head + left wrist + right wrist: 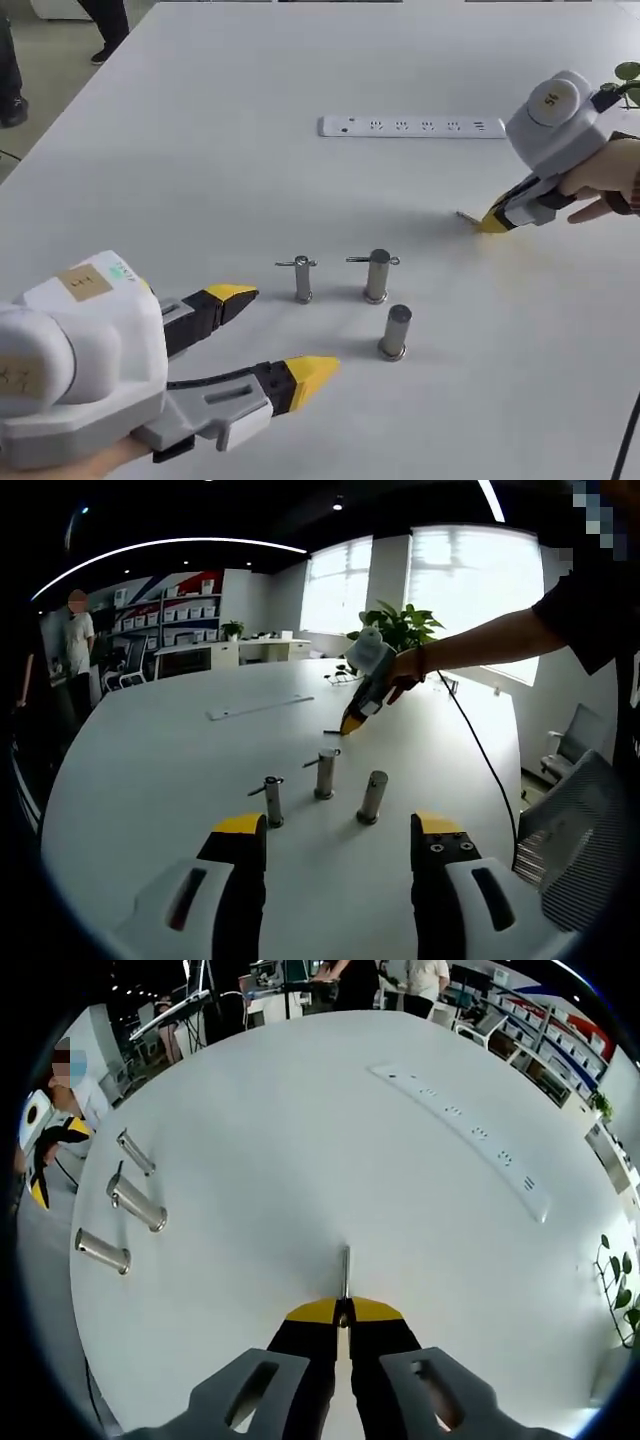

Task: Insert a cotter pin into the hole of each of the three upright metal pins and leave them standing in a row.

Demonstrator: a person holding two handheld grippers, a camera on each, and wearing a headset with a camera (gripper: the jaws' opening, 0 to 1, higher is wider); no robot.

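Right gripper [343,1312]: jaws pinched tight on the held cotter pin [345,1270], out right, well apart from the pins.
Pin tip: seems to touch the table [250,150], though it's hard to tell.
Left gripper [275,332]: jaws wide apart, holding nothing, near the pins.
Left rear pin [302,278]: upright, cotter through its top.
Right rear pin [377,275]: upright, cotter through too.
Front pin [395,332]: upright, nothing through it.
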